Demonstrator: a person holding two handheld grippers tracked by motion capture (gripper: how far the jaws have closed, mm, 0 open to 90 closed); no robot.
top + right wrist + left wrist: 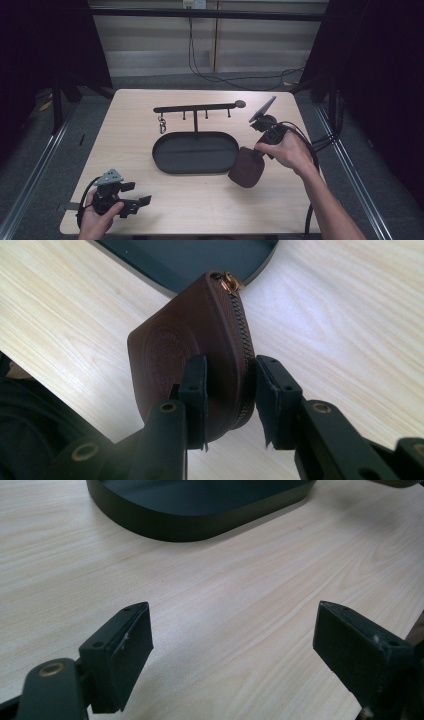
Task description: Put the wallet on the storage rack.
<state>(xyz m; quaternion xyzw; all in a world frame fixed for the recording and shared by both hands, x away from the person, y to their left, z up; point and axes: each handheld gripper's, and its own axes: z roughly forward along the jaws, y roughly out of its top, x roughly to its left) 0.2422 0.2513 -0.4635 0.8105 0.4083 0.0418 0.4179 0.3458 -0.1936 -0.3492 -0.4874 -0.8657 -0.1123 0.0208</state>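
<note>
Standing at the near edge of the pale wooden table (150, 210), the person held the left gripper (131, 202) low over the near left corner, its jaws spread wide with only bare wood grain between them. In the left gripper view those two black pads (125, 650) stood well apart above the tabletop, nothing touching them, with the dark rim of the tray (200, 525) beyond.

Farther in, on the person's right side, the right hand (285, 150) carried the right gripper (230, 385), which pinched a brown leather zip pouch (246, 167). The right gripper view showed it plainly: the pads were pressed against both faces of the pouch (170, 350) near its zipped edge, the zipper running up the right side to a brass-coloured pull (230, 282) at the top. A round embossed mark sat on the pouch's left face. The pouch hung tilted from the jaws, just beside the right end of the black oval tray (165, 160); whether its lower edge touched the table I could not tell.

Behind the tray rose a thin black post bearing a horizontal hook rail (195, 107) with several small pegs, and a metal clasp (162, 124) dangled from the leftmost one. Beyond the table's far edge a black cable (225, 80) trailed across the grey floor.
</note>
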